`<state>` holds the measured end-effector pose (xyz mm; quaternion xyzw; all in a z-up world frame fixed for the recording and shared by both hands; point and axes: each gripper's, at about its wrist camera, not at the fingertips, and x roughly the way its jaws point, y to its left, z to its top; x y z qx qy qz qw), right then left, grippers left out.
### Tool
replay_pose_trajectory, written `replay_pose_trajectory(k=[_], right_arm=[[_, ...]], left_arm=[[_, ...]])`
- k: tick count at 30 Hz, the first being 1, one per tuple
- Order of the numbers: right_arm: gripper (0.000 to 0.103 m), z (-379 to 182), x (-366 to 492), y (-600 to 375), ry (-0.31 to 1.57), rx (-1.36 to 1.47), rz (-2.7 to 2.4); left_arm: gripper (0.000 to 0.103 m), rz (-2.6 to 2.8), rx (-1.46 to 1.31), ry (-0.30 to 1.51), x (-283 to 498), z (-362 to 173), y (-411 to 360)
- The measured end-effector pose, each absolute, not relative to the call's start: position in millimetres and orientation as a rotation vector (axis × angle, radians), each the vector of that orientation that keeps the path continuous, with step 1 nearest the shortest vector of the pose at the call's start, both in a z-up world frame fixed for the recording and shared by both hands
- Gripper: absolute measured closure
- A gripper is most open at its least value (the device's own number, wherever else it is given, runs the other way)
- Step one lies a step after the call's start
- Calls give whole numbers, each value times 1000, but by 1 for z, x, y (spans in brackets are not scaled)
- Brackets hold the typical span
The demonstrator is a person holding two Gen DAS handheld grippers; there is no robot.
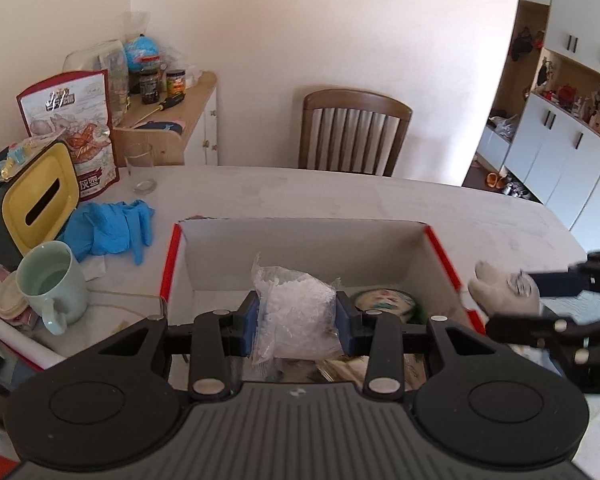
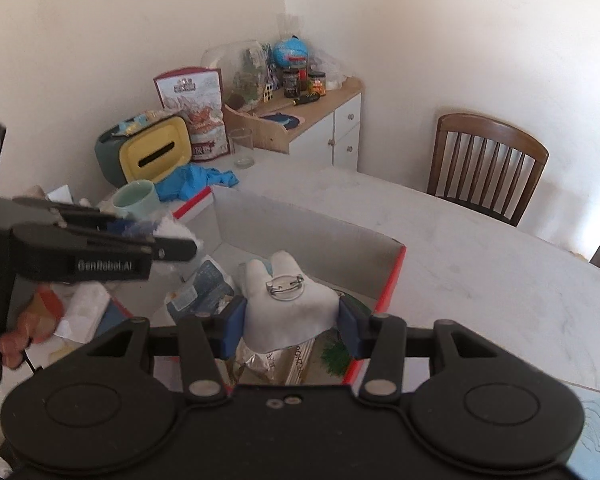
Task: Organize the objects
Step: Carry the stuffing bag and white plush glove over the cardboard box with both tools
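Observation:
An open cardboard box with red edges (image 1: 440, 248) sits on the table; it also shows in the right wrist view (image 2: 392, 276). My left gripper (image 1: 296, 320) is shut on a clear plastic bag of white bits (image 1: 296, 312) and holds it over the box. My right gripper (image 2: 292, 320) is shut on a white plush brooch with a safety pin (image 2: 284, 304), over the box's right side. The plush also shows at the right in the left wrist view (image 1: 500, 288). Packets and a round green-patterned item (image 1: 384, 300) lie in the box.
Left of the box stand a pale green mug (image 1: 52, 284), blue gloves (image 1: 108, 228), a yellow-fronted tissue box (image 1: 36, 196), a snack bag (image 1: 76, 128) and a glass (image 1: 140, 168). A wooden chair (image 1: 352, 136) stands behind the table. A cluttered cabinet (image 2: 312, 120) fills the corner.

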<state>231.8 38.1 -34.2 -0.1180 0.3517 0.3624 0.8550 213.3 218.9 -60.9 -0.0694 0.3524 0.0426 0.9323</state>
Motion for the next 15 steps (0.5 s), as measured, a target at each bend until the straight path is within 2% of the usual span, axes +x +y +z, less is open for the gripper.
replay_pose_trajectory(k=[15], right_arm=[[55,-90,282,103,804,-344,714]], left_arm=[[65,79,-127,812,286,-106,236]])
